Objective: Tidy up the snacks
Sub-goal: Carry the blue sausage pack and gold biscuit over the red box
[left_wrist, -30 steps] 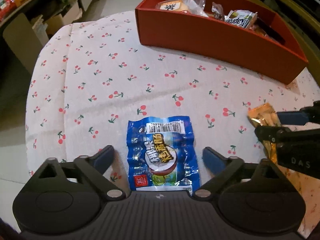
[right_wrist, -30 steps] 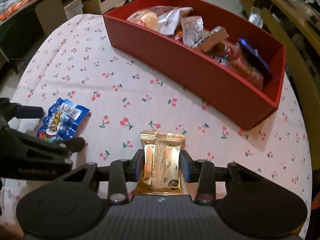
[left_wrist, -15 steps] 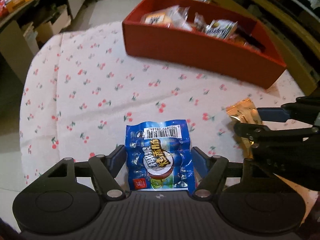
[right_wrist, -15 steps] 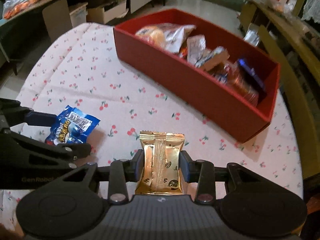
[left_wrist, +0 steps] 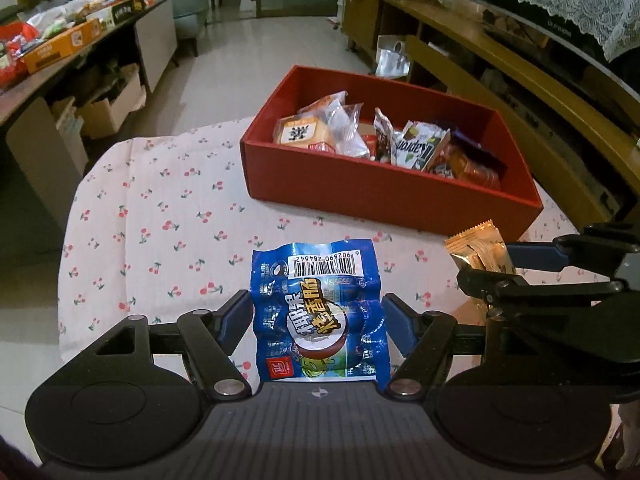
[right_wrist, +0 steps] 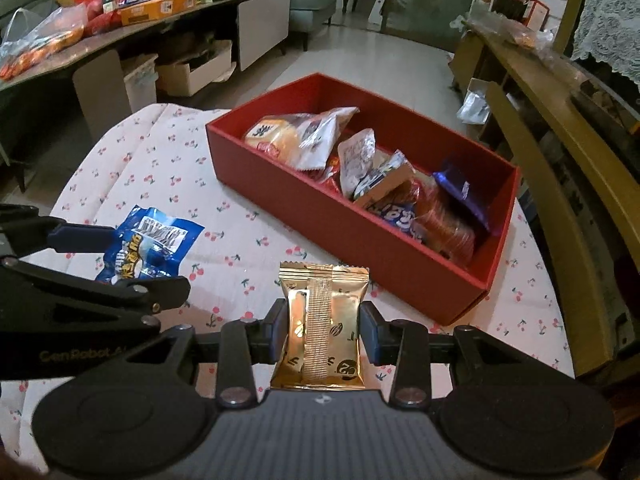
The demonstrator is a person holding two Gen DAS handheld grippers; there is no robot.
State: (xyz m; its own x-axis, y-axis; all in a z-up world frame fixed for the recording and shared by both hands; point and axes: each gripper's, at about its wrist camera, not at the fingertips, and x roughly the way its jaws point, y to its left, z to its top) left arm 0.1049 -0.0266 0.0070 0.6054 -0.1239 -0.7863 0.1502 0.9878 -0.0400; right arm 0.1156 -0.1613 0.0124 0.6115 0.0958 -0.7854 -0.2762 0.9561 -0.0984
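Observation:
My left gripper (left_wrist: pixel 318 314) is shut on a blue sausage packet (left_wrist: pixel 320 312) and holds it above the cherry-print tablecloth (left_wrist: pixel 168 216). My right gripper (right_wrist: pixel 323 330) is shut on a gold snack packet (right_wrist: pixel 322 328), also held above the cloth. The red box (left_wrist: pixel 380 196) with several snacks inside stands ahead of both grippers. In the right wrist view the blue packet (right_wrist: pixel 150 246) and left gripper (right_wrist: pixel 132 264) show at the left; the red box (right_wrist: pixel 280 184) is ahead. In the left wrist view the gold packet (left_wrist: pixel 478 250) and right gripper (left_wrist: pixel 508 264) show at the right.
A wooden bench (right_wrist: pixel 560 152) runs along the right of the table. A long counter (right_wrist: pixel 120 32) loaded with goods and cardboard boxes stands at the far left. The table's rounded edge (left_wrist: pixel 76 200) drops to tiled floor on the left.
My left gripper closed on the blue packet. Both grippers lifted with their packets, and the red box's inside now shows more fully.

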